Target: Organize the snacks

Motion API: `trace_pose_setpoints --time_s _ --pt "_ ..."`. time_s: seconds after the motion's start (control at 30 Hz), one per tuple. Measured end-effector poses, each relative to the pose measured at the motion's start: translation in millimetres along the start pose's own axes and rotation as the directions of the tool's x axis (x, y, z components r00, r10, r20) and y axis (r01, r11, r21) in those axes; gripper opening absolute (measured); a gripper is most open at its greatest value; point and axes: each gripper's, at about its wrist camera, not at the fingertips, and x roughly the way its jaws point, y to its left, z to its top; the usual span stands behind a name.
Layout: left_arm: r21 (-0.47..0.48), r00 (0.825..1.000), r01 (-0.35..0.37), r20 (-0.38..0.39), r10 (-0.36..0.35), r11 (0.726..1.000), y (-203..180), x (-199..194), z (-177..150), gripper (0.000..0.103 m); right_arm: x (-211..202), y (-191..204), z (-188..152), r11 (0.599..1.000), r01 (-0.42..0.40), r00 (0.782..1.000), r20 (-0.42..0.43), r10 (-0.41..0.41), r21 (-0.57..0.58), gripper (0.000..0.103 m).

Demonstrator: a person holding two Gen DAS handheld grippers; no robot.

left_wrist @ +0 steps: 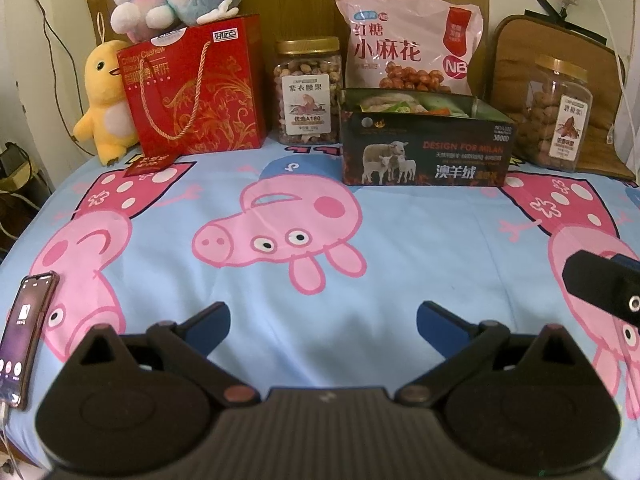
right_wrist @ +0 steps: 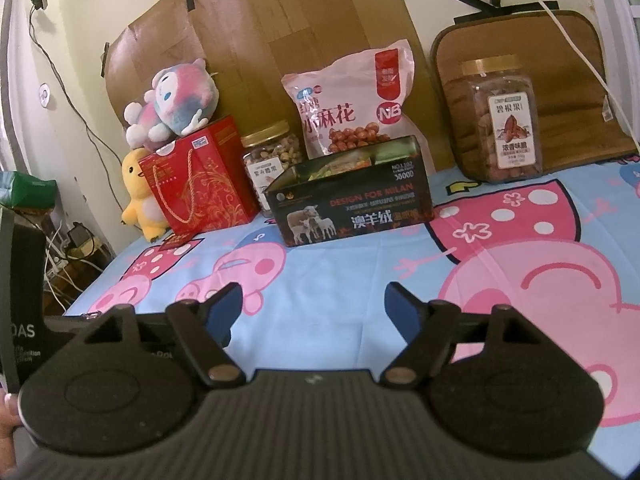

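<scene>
Scene: the snacks stand in a row at the far edge of a bed sheet (left_wrist: 320,288) printed with pink cartoon pigs, against a wooden headboard.
Left gripper (left_wrist: 323,322): jaws spread wide, nothing between them, hovering low over bare sheet, well short of the row.
Right gripper (right_wrist: 313,307): likewise spread and empty, over the sheet, well apart from the snacks; its tip shows at the right edge of the left view.
Open box (left_wrist: 426,148): dark, with sheep printed on its front, lid off, small packets already inside; it sits in front of the pink bag.
Pink bag (left_wrist: 408,40): a tall pouch of twisted snacks, upright behind the box, leaning on the headboard.
Cashew jar (left_wrist: 308,92): gold lid, upright, between the red gift bag (left_wrist: 196,88) and the box, just beside both.
Pecan jar (right_wrist: 502,120): gold lid, upright, well to the right of the box, in front of a brown cushion.
Non-snacks: two plush toys on and beside the gift bag, and a phone (left_wrist: 24,336) on the sheet at the left; best left alone.
Step in hand: judged as the approach, with no item picked yet.
How to do it well: each gripper should take the jar on its own side, close across the flat side walls below the lid, lift straight up, and keep clear of the neighbours.
Risk: the smooth plastic jars may slip, and the gift bag could tip if brushed.
</scene>
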Motion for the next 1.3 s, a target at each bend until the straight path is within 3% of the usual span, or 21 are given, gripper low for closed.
trace_pose_setpoints --time_s 0.5,0.87,1.3 --pt "-0.007 1.000 -0.004 0.007 0.004 1.000 3 0 1 0.103 1 5 -2 1.000 0.003 1.000 0.004 -0.003 -0.027 0.079" --pt "0.012 0.996 -0.044 0.081 0.043 0.999 1 -9 3 0.103 -3 6 1 0.999 0.005 1.000 0.025 -0.004 -0.040 0.079" --pt "0.014 0.997 -0.039 0.069 0.038 0.999 1 -8 4 0.103 -3 7 1 0.999 0.004 1.000 0.026 -0.003 -0.041 0.079"
